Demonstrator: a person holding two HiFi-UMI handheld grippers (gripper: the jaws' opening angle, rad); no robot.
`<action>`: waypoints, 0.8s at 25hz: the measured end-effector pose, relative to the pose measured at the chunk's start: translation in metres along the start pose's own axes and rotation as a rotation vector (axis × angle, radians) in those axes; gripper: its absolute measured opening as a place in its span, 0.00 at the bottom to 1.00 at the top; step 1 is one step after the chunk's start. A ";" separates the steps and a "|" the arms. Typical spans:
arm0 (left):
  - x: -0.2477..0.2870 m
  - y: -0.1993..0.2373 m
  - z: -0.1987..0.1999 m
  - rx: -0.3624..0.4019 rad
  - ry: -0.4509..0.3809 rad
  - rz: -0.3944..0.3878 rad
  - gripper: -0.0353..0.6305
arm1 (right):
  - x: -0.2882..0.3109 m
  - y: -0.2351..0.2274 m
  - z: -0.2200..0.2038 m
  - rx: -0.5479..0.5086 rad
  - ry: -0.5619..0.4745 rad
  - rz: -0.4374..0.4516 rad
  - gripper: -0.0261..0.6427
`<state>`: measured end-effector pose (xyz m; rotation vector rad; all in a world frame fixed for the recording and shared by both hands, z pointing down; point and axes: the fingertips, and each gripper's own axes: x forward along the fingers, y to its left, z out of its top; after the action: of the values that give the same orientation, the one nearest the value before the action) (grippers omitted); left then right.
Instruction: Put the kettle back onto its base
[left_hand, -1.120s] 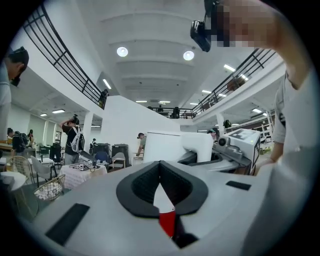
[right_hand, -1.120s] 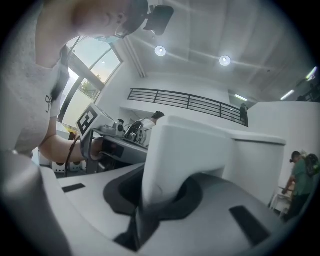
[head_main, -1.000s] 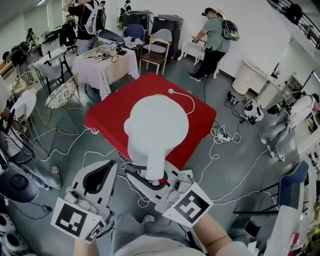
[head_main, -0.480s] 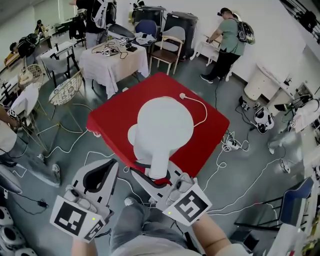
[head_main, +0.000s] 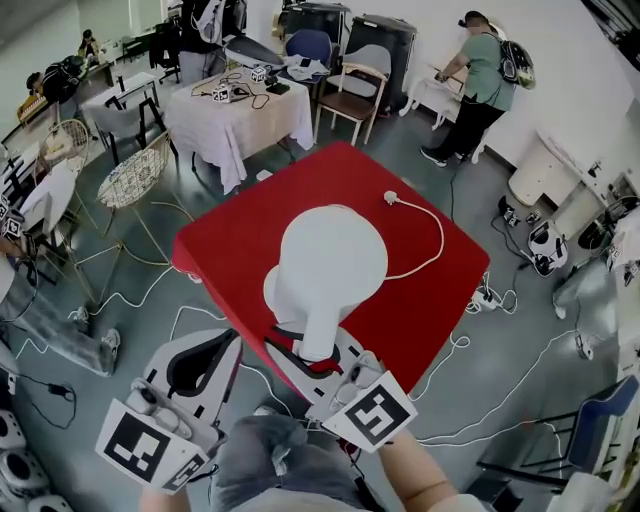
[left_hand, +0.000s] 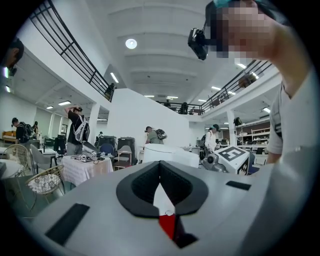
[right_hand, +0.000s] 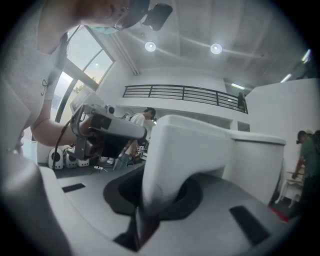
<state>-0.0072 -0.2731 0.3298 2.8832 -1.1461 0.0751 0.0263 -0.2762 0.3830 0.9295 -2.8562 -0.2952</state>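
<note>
A white kettle hangs over the red table, seen from above. Its handle points back at me, and my right gripper is shut on it. In the right gripper view the handle fills the space between the jaws, with the kettle body beyond. A round white base peeks out from under the kettle's left side. My left gripper hovers left of the kettle near the table's front edge, jaw tips together, nothing held. The kettle shows past it.
A white cord with a plug lies on the table's right part. Cables trail over the floor. A white-clothed table, chairs, a wire chair and a person are farther back.
Both grippers and the kettle have moved forward and sunk toward the red table, which looks larger now. The grip on the handle is unchanged.
</note>
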 end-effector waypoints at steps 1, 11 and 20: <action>0.003 0.004 -0.006 0.001 0.003 0.000 0.07 | 0.005 -0.003 -0.008 0.000 0.004 0.002 0.12; 0.013 0.030 -0.046 -0.011 0.026 0.034 0.07 | 0.044 -0.025 -0.058 -0.005 0.005 0.019 0.12; 0.011 0.041 -0.061 -0.025 0.037 0.064 0.07 | 0.064 -0.033 -0.071 0.009 0.001 0.041 0.12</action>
<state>-0.0298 -0.3070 0.3923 2.8114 -1.2236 0.1150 0.0064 -0.3505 0.4487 0.8711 -2.8741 -0.2778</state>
